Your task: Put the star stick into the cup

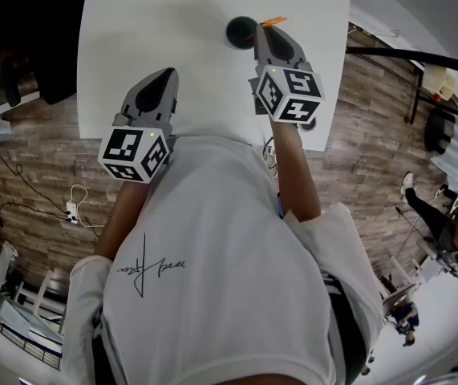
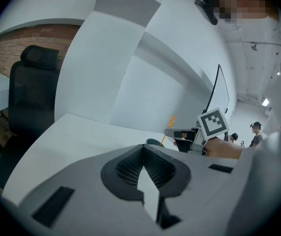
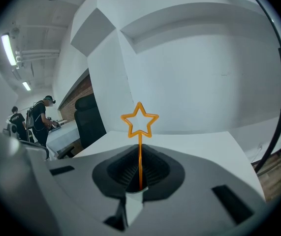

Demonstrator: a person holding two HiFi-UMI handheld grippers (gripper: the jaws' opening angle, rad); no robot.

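An orange star stick (image 3: 140,120) stands upright in my right gripper (image 3: 140,177), whose jaws are shut on its thin stem. In the head view the right gripper (image 1: 265,32) is over the far part of the white table (image 1: 172,22), its tips right beside a dark round cup (image 1: 241,30), and the star stick (image 1: 275,22) juts out past them. The right gripper view does not show the cup. My left gripper (image 1: 165,76) hovers at the table's near side, jaws shut with nothing between them. The left gripper view catches the cup (image 2: 154,142) and the star stick (image 2: 171,121) far off.
A black office chair (image 2: 29,102) stands at the table's left side. Wood-pattern floor (image 1: 28,183) lies on both sides, with cables and a power strip (image 1: 71,209) at the left. People (image 3: 41,119) work at another desk further off. A black stand (image 1: 405,54) is at the right.
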